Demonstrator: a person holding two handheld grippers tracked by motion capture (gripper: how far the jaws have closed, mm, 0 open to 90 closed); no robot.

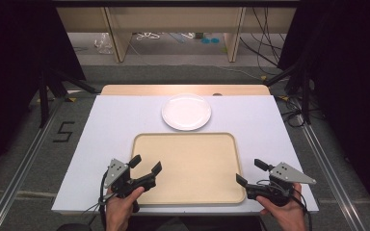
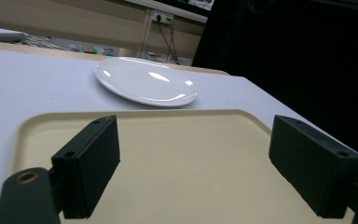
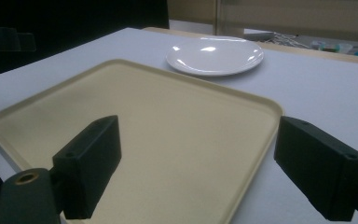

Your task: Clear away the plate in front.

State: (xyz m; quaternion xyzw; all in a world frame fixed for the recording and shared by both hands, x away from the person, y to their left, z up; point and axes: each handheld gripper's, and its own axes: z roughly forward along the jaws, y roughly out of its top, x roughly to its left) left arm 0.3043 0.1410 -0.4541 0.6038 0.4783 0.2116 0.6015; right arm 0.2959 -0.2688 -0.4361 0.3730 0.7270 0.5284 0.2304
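A beige tray [image 1: 185, 166] lies on the white table, near its front edge. Beyond the tray sits an empty white plate [image 1: 186, 111]. My left gripper [image 1: 146, 164] hovers at the tray's front left corner, jaws wide open with nothing between them. My right gripper [image 1: 250, 172] stands at the tray's front right corner, also open and empty. In the left gripper view the tray [image 2: 182, 154] spreads between the jaws and the plate [image 2: 145, 80] lies farther off. The right gripper view has the tray [image 3: 158, 126] and the plate [image 3: 214, 55] ahead.
The white table top [image 1: 111, 125] rests on a wooden table whose edge shows at the back [image 1: 183, 89]. Metal rails [image 1: 24, 159] run along the floor on both sides. Cables and shelving legs [image 1: 120, 43] stand behind the table.
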